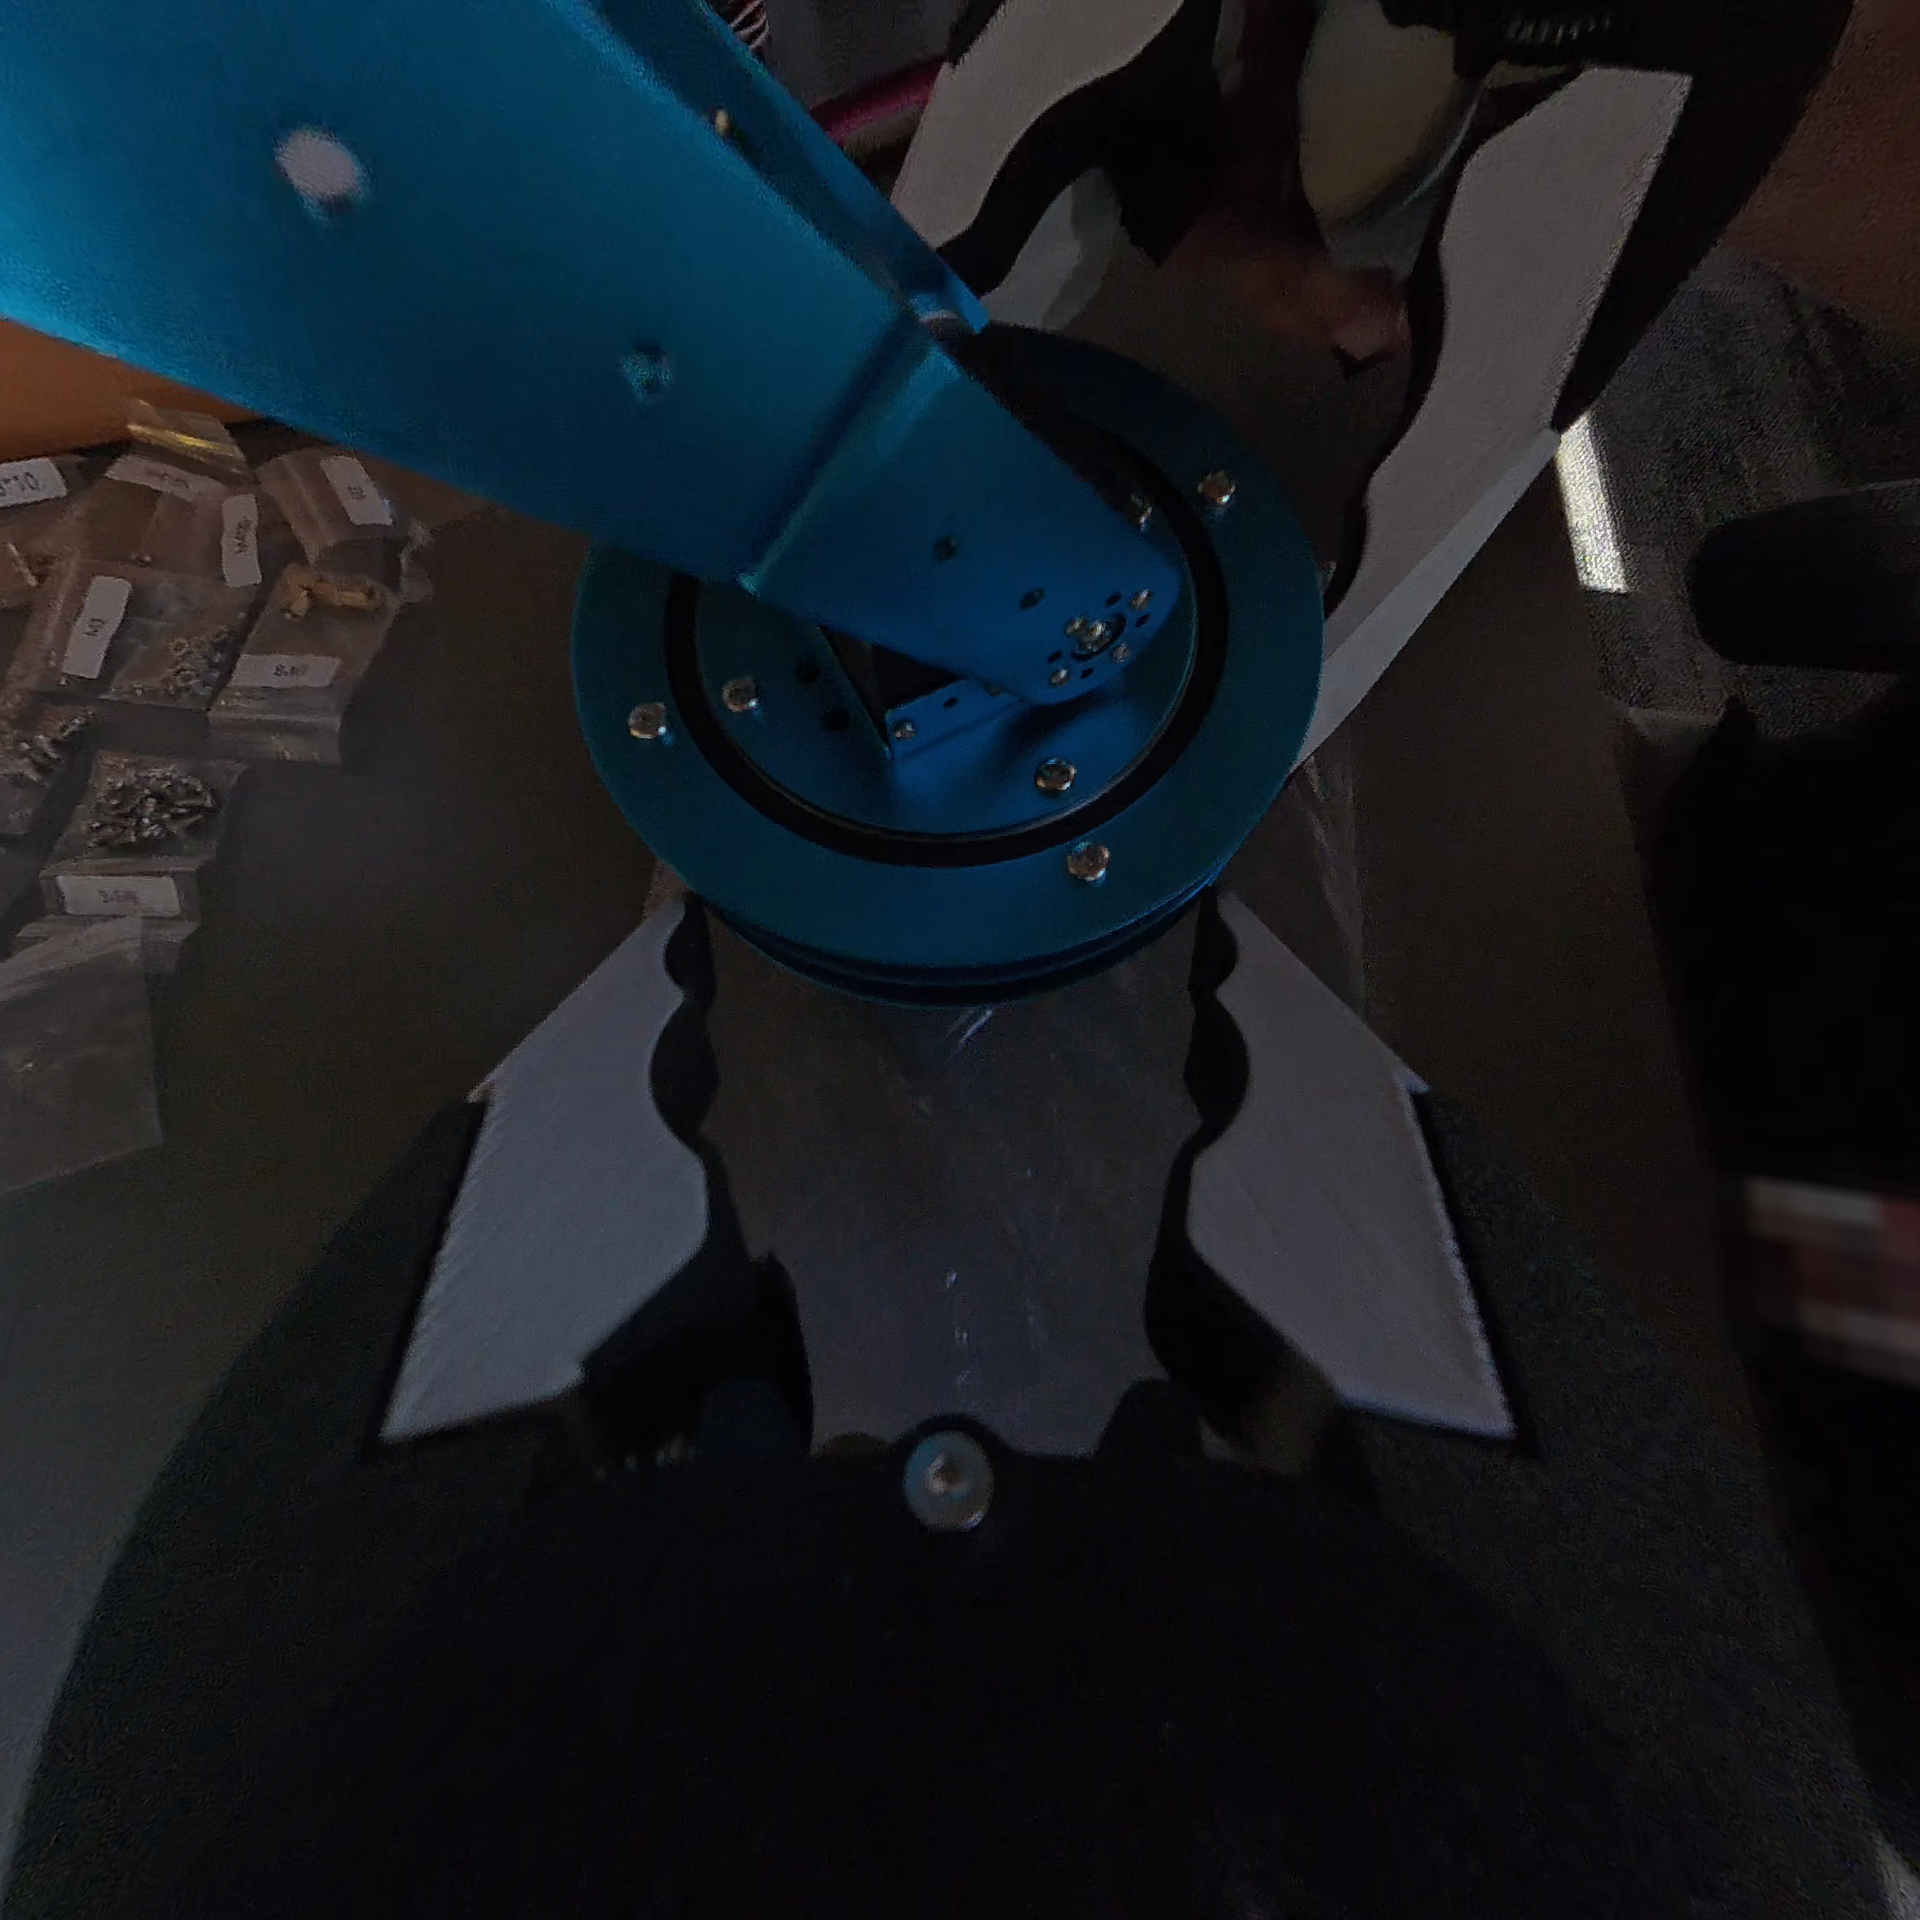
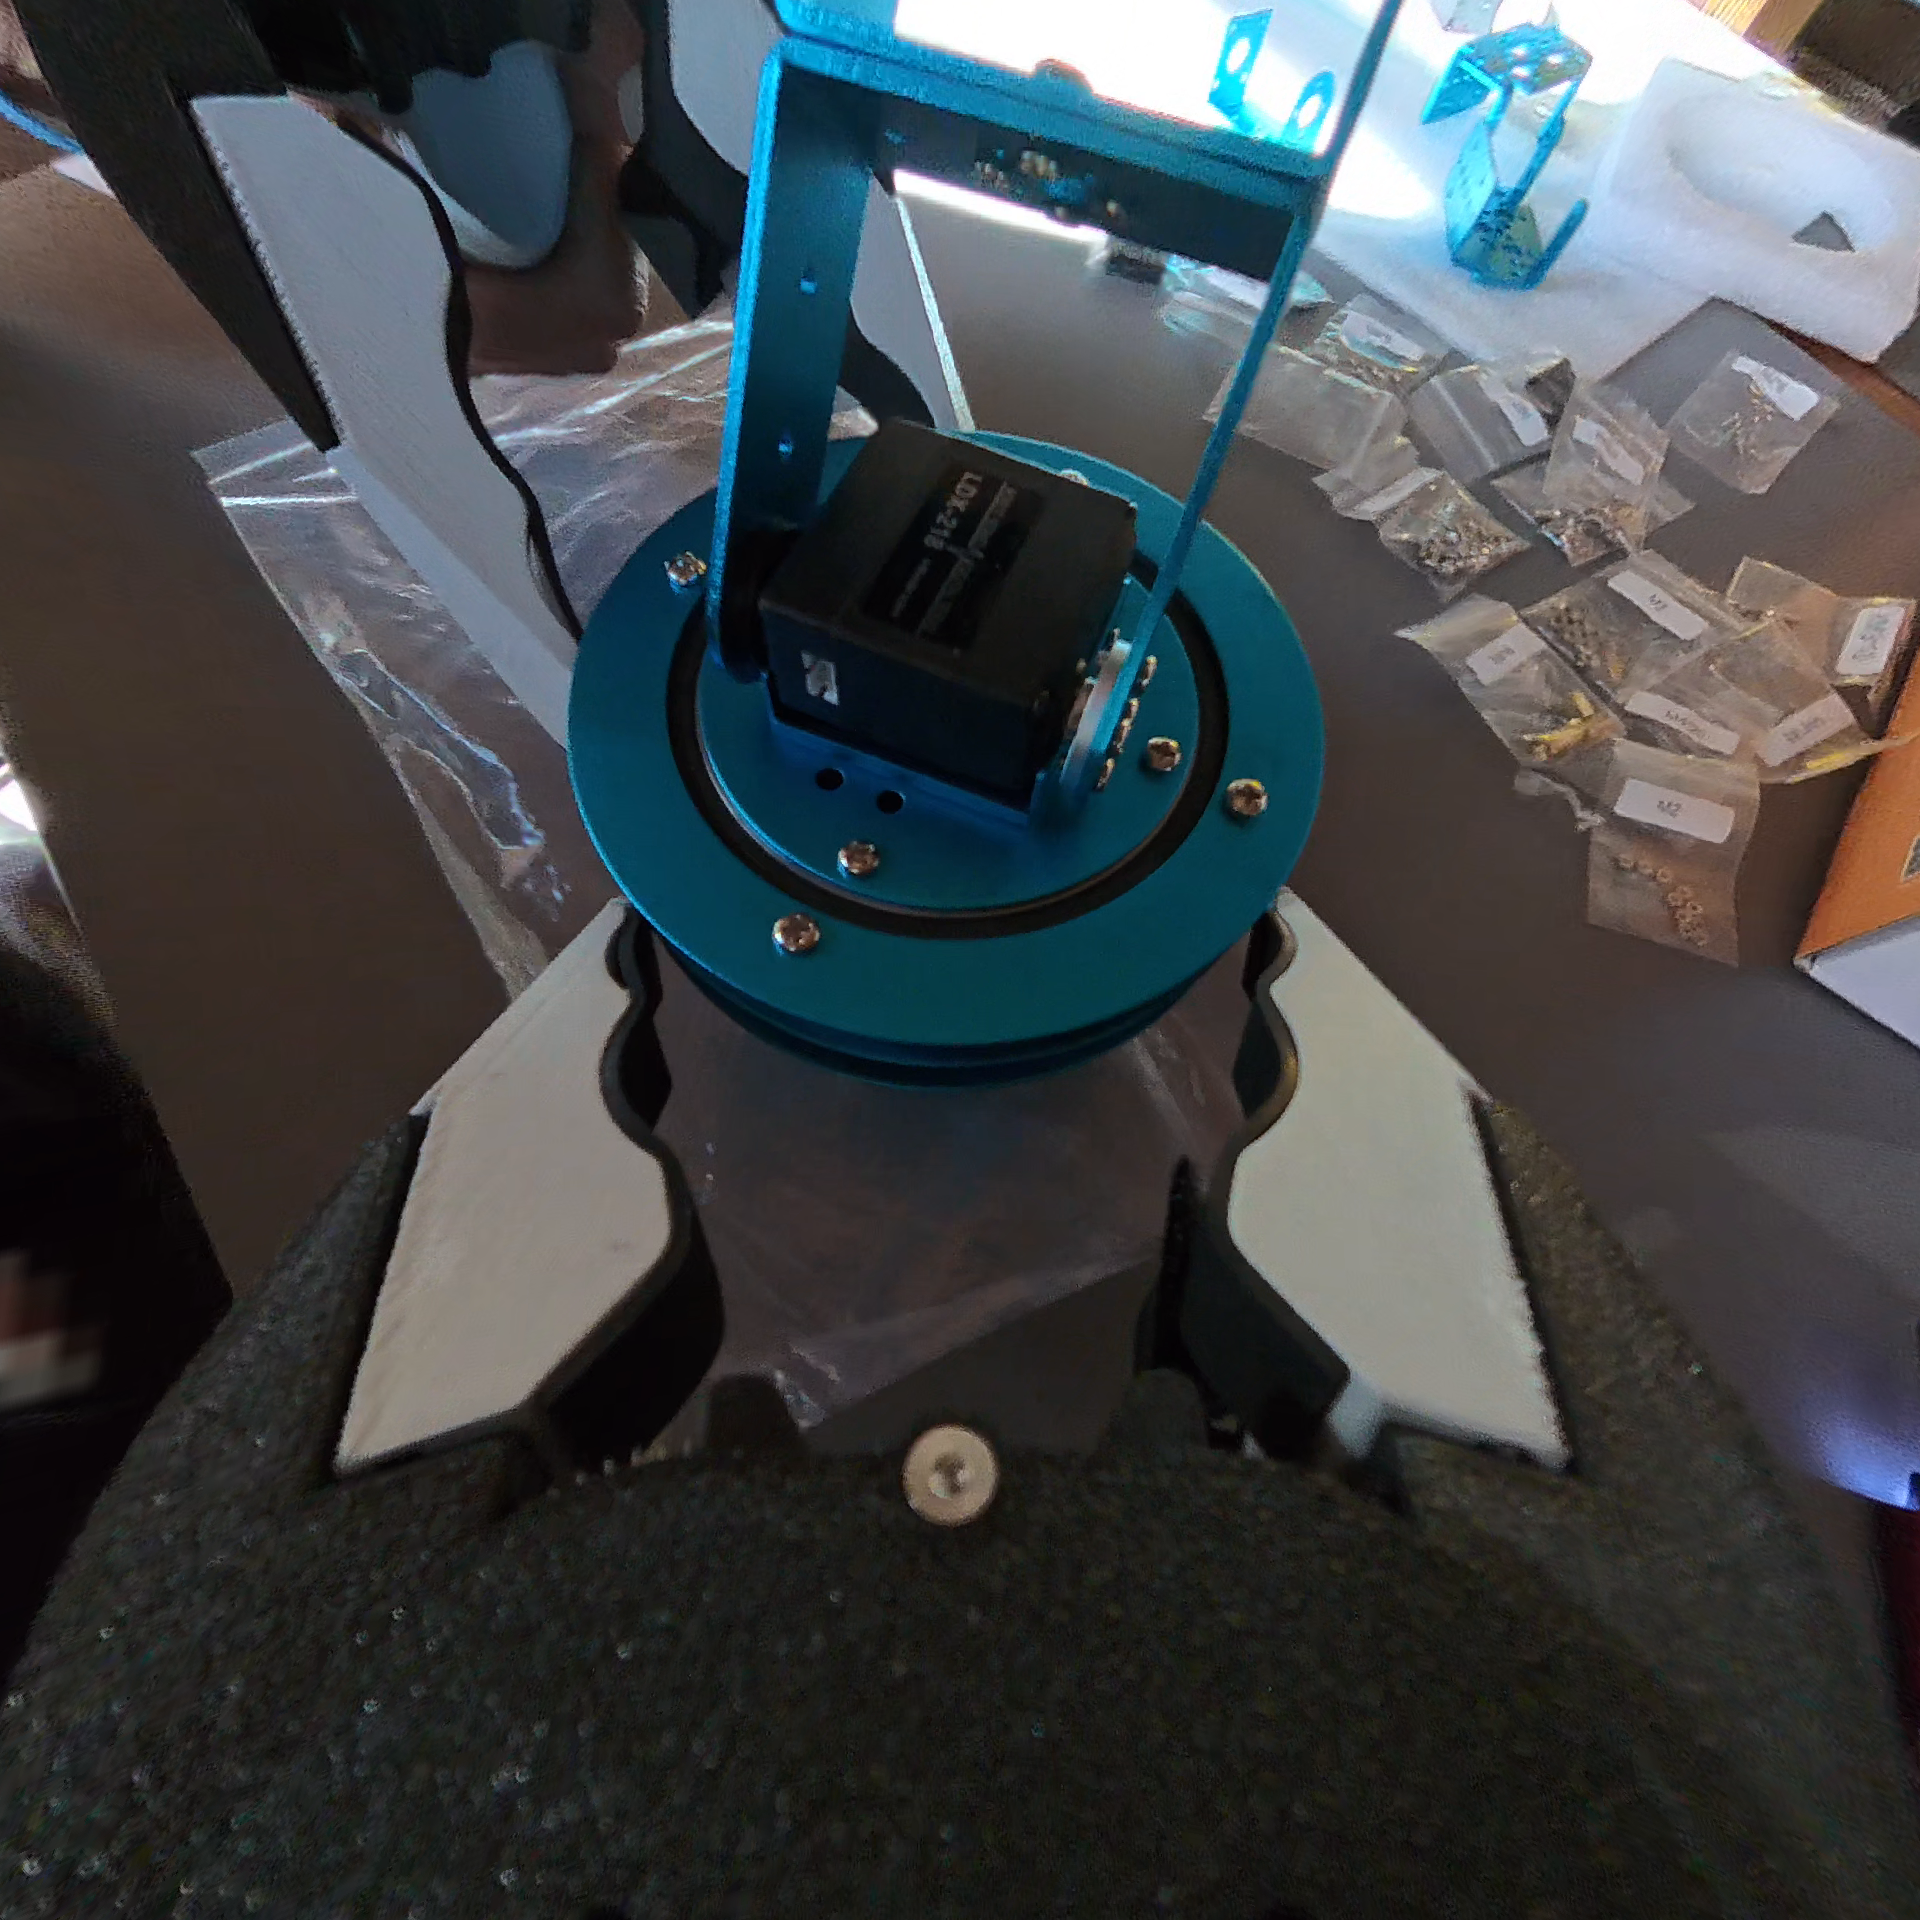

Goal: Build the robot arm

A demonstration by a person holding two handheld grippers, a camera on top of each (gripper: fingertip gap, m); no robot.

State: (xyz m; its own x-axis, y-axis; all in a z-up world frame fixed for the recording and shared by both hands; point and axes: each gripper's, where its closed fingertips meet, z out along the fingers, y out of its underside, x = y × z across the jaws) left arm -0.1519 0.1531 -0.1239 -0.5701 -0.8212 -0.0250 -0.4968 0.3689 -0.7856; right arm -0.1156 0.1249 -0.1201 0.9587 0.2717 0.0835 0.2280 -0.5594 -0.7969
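A blue round metal base with screws around its ring stands on a clear plastic bag on a dark table. A black servo sits on the base inside a tall blue U-bracket, which leans over close in the left wrist view. My left gripper has its fingertips against both sides of the base's lower rim. My right gripper holds the rim the same way from the opposite side. Each view shows the other gripper's white fingers beyond the base.
Several small clear bags of screws and nuts lie on the table, also in the left wrist view. Loose blue brackets rest on white foam at the far right. An orange-and-white box sits at the right edge.
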